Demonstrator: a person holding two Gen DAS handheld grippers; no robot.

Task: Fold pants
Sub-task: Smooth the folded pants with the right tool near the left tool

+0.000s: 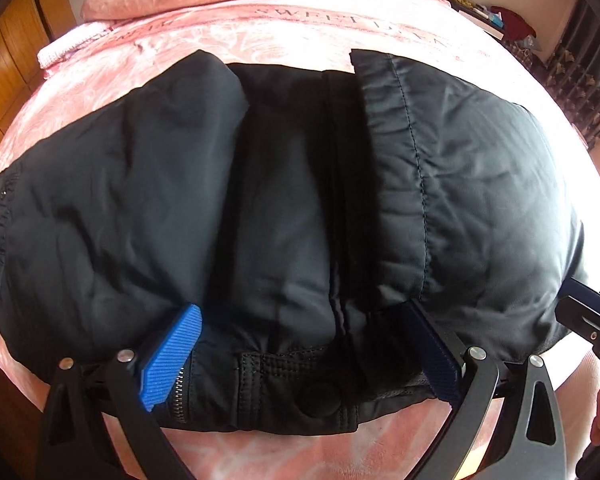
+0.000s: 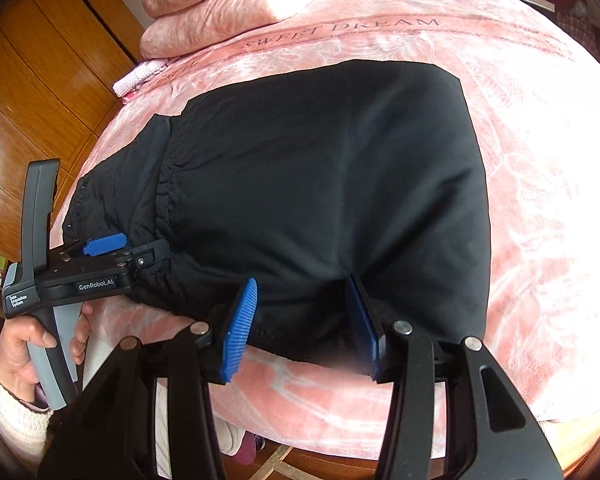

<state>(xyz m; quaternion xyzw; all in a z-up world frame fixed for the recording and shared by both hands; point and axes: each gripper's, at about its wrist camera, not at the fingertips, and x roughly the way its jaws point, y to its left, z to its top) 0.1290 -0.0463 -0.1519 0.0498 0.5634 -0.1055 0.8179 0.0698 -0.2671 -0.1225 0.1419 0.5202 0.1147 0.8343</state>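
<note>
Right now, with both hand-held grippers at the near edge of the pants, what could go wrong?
1. The left hand-held gripper is open over the waistband; its finger could snag the zipper.
2. The puffy pants may spring open.
3. The right hand-held gripper may pinch only the top layer.

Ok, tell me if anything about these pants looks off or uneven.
Mostly tidy: the black pants lie folded on the pink bedspread. One oddity: the right flap overlaps the middle at a slant, leaving a darker strip uncovered beside the left flap. Both the left gripper and the right gripper are open at the near edge.
</note>
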